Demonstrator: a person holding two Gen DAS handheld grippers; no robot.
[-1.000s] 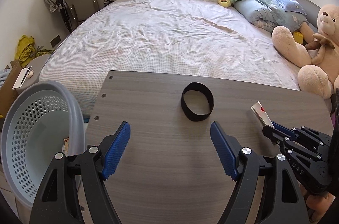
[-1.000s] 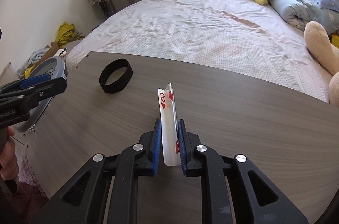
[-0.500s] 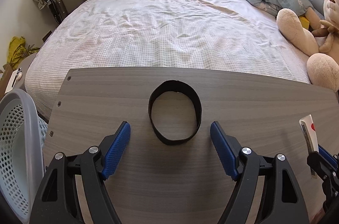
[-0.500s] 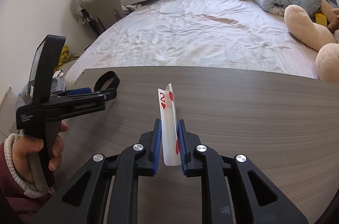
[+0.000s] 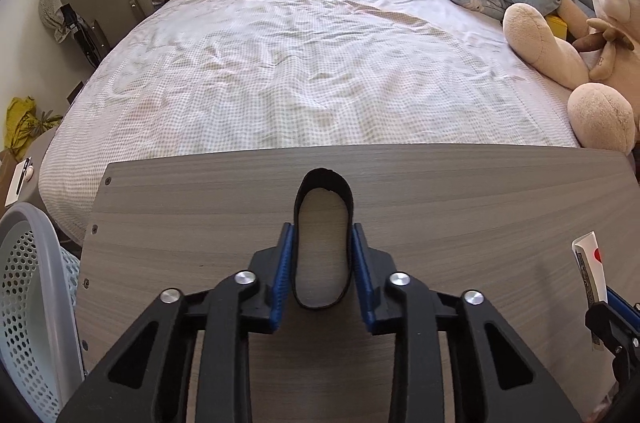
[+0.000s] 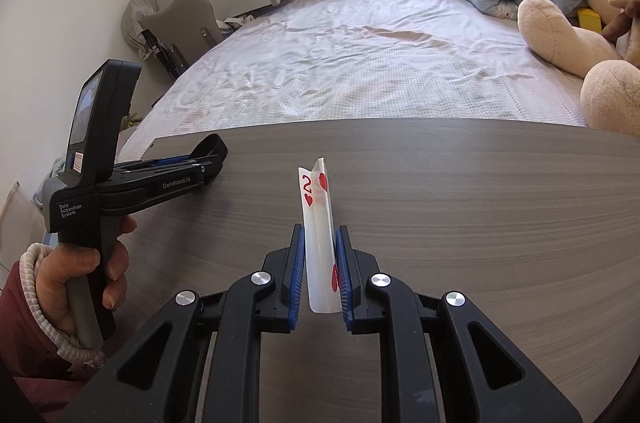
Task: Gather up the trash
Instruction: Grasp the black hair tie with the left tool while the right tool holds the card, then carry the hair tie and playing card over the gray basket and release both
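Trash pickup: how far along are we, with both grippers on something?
Nothing visibly binned yet. In hand: the left gripper squeezes the black band on the table; the right gripper holds the folded playing card. Left: carry both to the basket.

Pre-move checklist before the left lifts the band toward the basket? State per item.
1. Left gripper fingers on both sides of black band, squeezing it to an oval: ok.
2. Band lifted off tabletop: cannot tell.
3. Right gripper shut on folded two-of-hearts card: ok.
4. Laundry basket in view, left of the table: ok.
5. Basket contents or free room: cannot tell.
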